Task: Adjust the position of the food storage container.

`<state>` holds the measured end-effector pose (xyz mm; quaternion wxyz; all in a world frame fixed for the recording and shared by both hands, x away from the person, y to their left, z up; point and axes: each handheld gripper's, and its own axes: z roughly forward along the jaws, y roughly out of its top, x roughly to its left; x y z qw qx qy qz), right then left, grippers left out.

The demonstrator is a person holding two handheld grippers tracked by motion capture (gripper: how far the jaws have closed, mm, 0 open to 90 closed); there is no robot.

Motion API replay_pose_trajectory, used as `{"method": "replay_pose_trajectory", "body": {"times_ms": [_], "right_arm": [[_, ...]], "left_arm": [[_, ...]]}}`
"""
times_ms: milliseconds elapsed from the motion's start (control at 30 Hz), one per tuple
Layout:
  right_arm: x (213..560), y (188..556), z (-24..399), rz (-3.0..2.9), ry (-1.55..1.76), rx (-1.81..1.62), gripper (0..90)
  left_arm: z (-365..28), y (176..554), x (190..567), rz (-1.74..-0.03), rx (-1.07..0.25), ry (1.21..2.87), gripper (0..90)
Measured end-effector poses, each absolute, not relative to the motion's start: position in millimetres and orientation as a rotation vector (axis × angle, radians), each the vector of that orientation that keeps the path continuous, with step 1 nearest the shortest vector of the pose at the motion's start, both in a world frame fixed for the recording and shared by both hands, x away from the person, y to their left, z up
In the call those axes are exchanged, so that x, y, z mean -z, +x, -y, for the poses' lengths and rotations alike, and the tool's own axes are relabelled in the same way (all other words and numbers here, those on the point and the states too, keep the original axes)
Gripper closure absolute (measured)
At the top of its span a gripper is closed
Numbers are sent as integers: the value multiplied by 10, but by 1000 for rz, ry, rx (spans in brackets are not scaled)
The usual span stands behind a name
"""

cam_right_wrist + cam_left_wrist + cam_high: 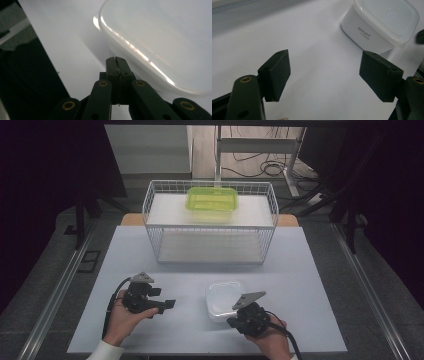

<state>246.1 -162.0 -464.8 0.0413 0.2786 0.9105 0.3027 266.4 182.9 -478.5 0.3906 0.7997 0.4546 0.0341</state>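
**Two hand-held grippers by a white box**

Nearest to the person, the right hand-held gripper (pixel 235 319) sits low on the desk (pixel 310 320). Its two black jaws are pressed flat together with nothing between them. The tips are just beside the near edge of the white box (pixel 223 300). From the right gripper view, the jaws point at the side of the white box (pixel 160 45), close under its rim, but it is hard to tell if they touch it.

The left hand-held gripper (pixel 167 306) is held on the other side, near the box but apart from it. Its jaws stand wide apart (pixel 324 75) and hold nothing. Between them you see only the bare desk (pixel 317 50). The white box (pixel 372 30) shows past the jaws in the left gripper view, with its lid on and small dark writing on its side.

The white box rests on the desk between the two grippers, closer to the right one.

Farther back stands a white wire basket (pixel 152 202) with two levels. On its top level lies a green box (pixel 212 204) with a lid.

Behind the desk is the floor with some cables (pixel 265 167).
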Motion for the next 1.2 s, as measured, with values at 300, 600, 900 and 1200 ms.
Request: {"method": "replay_pose_trajectory", "body": {"times_ms": [300, 600, 900, 1200], "right_arm": [[4451, 2754, 2312, -2568, 1101, -977, 892], [4815, 3021, 2398, -2610, 1188, -914, 892], [4839, 2986, 2164, -2672, 1103, -924, 892], [4854, 2964, 2015, -2676, 1070, -906, 892]], "left_arm": [[-1823, 2665, 4786, -1154, -89, 2036, 242], [-1808, 2677, 4807, -1152, -87, 2045, 242], [-1814, 2670, 4804, -1151, -87, 2042, 242], [-1815, 2673, 4808, -1153, -86, 2042, 242]]}}
